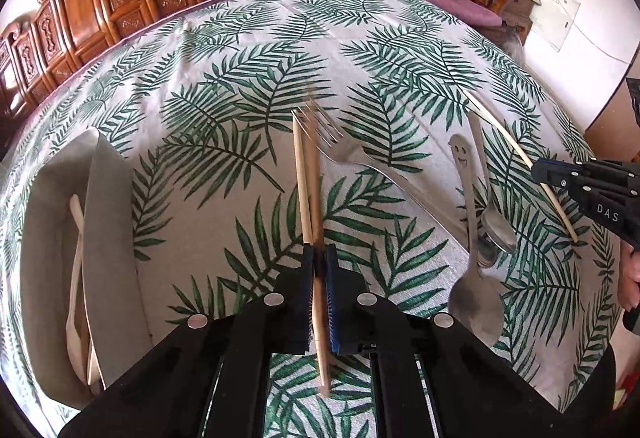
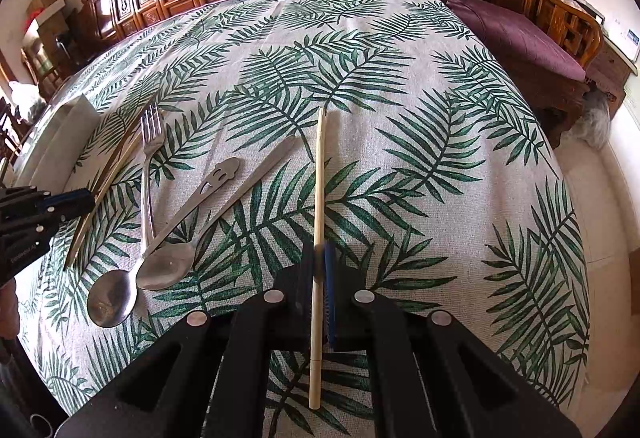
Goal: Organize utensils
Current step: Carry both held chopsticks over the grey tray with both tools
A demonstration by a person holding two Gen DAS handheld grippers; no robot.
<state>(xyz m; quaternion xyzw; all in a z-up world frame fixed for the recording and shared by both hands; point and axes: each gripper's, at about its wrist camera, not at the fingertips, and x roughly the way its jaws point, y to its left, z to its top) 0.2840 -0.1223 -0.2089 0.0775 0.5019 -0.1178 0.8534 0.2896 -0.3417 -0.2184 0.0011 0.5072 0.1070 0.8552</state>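
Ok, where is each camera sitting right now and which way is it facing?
Left wrist: rides the left gripper, looking down-forward at the tablecloth, fork and tray; its jaws clamp a chopstick; right gripper at the right edge.
Right wrist: rides the right gripper, same heading, shut on another chopstick; left gripper at the left edge.
Shared: fork, two spoons, tablecloth.

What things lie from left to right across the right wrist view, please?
Left gripper → fork → round spoon → oval spoon → chopstick in the right gripper → purple cushion.
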